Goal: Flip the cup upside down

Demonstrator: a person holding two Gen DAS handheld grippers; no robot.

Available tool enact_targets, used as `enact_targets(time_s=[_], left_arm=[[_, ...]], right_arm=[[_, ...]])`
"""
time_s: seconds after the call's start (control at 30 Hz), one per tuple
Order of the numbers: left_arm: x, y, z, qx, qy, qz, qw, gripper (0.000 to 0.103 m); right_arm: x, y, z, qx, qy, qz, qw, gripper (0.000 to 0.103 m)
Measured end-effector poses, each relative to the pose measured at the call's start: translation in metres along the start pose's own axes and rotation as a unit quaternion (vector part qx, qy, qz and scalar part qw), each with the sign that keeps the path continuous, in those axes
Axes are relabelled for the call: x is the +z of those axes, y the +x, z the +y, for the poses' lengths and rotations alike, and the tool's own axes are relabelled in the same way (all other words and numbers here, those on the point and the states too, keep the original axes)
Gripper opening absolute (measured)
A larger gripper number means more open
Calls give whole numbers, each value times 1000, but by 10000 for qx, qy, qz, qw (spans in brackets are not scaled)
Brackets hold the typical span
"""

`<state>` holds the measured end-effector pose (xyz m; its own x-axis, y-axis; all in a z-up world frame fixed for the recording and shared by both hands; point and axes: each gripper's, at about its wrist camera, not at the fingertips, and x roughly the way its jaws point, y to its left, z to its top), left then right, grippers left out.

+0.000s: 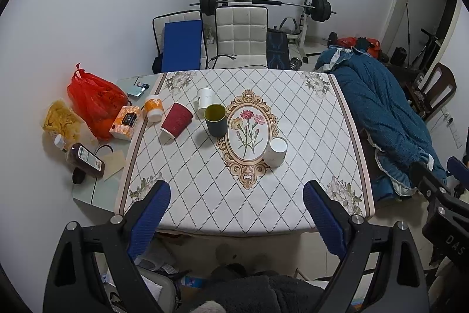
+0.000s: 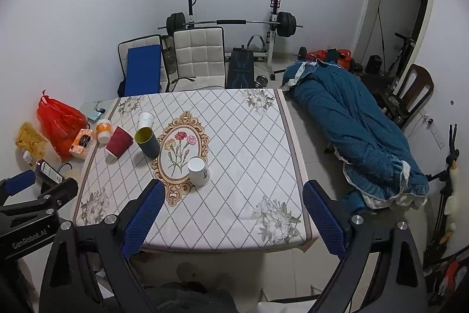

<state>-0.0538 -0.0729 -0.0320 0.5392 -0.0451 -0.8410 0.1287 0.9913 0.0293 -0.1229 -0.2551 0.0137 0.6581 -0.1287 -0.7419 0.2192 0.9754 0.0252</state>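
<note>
The white paper cup (image 1: pixel 275 151) (image 2: pixel 199 170) stands on the table (image 1: pixel 293 195) (image 2: pixel 249 195) at the right lower edge of the flower medallion, with its long axis vertical. It looks to rest with the wide end down and the flat bottom up, but I cannot tell this for sure.

Behind it to the left, the dark green cup (image 1: pixel 216 119) (image 2: pixel 147 141) stands with the mouth up, and its yellow inside seems to hold nothing. The red ribbed cup (image 1: pixel 176 121) (image 2: pixel 118 141) stands with the narrow end up. Another white cup (image 1: pixel 205 101) (image 2: pixel 145 119) is behind these 2, and an orange and white cup (image 1: pixel 154 107) (image 2: pixel 104 130) is further left.

At the left side of the table are a red plastic bag (image 1: pixel 93 101) (image 2: pixel 58 122), an orange box (image 1: pixel 126 122) (image 2: pixel 81 143) and a dark bottle (image 1: pixel 85 160) lying on its side.

The left claw (image 1: pixel 236 204) and the right claw (image 2: pixel 233 204) are both spread wide and hold nothing, above the near edge of the table. Nothing stands between them and the white paper cup.
</note>
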Motion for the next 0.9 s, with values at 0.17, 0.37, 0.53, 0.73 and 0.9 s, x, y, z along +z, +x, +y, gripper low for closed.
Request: enact_targets(time_s=[0.17,0.37,0.53,0.73,0.9], left_arm=[[-2,1,-1,28,-56,1,10000,93],[-2,-2,-4,36,-79,-64,9999,102],[-3,-3,-5,73,-94,-53,9999,102],[-3,-7,-2,171,-162,-85,9997,102],[-3,-7,3,233,-196,-76,9995,102]], right_arm=[[5,6,-1,-8,-16,60,10000,97],[9,17,-2,27,-54,103,9999,97],[10,20,-1,67,-52,133,9999,97],[8,19,2,120,-94,147,9998,97],[5,19,4,173,-100,174,9996,97]])
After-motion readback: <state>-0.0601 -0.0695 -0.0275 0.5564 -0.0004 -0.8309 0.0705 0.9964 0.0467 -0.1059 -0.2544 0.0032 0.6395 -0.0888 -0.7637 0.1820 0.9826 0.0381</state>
